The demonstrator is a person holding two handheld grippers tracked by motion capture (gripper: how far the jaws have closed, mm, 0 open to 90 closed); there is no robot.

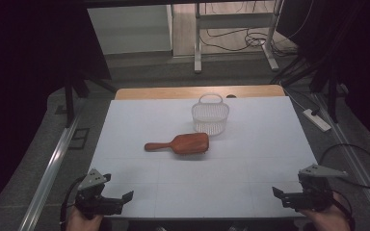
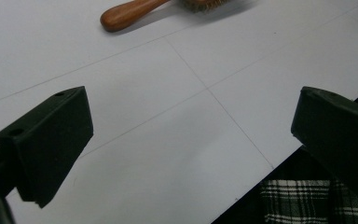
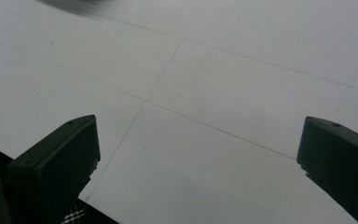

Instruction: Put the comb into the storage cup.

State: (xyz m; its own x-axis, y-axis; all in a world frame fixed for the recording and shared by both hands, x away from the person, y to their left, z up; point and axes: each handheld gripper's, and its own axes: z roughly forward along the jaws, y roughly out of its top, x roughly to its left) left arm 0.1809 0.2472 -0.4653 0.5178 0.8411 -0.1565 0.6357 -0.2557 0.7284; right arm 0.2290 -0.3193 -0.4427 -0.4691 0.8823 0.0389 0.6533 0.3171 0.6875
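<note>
— Two grippers sit at the near edge of the table point(image 1: 125, 125), well short of the hairbrush point(image 1: 180, 144). The left gripper point(image 1: 125, 198) lies on the brush's handle side, the right gripper point(image 1: 278, 193) on its head side, and both have their jaws spread wide with nothing between them.

— Where exactly is the brush?

— Near the middle of the white surface, lying flat, its handle pointing toward the left gripper's side. Just beyond its head stands a white basket point(image 1: 210, 115), close to it; I cannot tell whether they touch.

— What do the gripper views add?

— The left gripper view catches the brush's wooden handle and a strip of bristles at its top edge, which the high view does not show. It also shows plaid cloth point(image 2: 307, 200) below the table's edge. The right gripper view looks across bare white sheet with thin pencil lines crossing it, and a blurred dark shape at its upper left that I cannot make out.

— And the room?

— Dim. Beyond the basket a strip of wood edges the table, then grey floor, metal desk legs point(image 1: 197, 43) with loose cables point(image 1: 241, 41), and a power strip point(image 1: 317, 119) off to the head side.
</note>
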